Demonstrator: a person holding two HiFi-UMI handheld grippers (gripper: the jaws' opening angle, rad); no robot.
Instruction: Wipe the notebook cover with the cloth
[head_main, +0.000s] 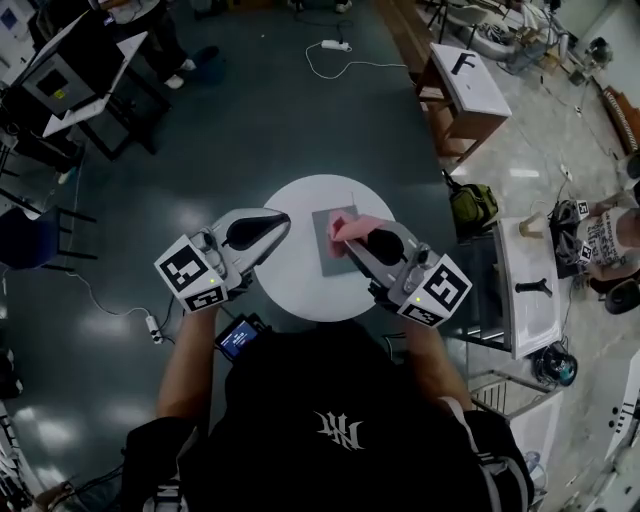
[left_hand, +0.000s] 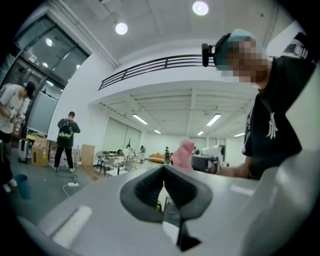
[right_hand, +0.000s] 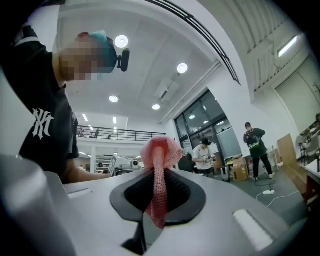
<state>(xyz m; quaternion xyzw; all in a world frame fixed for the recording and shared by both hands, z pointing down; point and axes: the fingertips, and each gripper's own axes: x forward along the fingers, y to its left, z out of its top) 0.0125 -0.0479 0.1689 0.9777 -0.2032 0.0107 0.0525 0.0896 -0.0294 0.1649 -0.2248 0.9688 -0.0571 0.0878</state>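
We find the grey notebook (head_main: 328, 255) lying flat near the middle of the round white table (head_main: 290, 295). The pink cloth (right_hand: 159, 150) is held up over it, clamped between the jaws of the right gripper (head_main: 348, 240). The left gripper (left_hand: 163, 174) is clenched on nothing, over the table's left edge.

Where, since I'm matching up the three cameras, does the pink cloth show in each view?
Head view: cloth just right of centre, at the right gripper tip over the round white table.
Left gripper view: cloth at centre, beyond the shut left gripper.
Right gripper view: cloth at centre, pinched between the jaws.
Shared landmark: the white logo on the person's black shirt.
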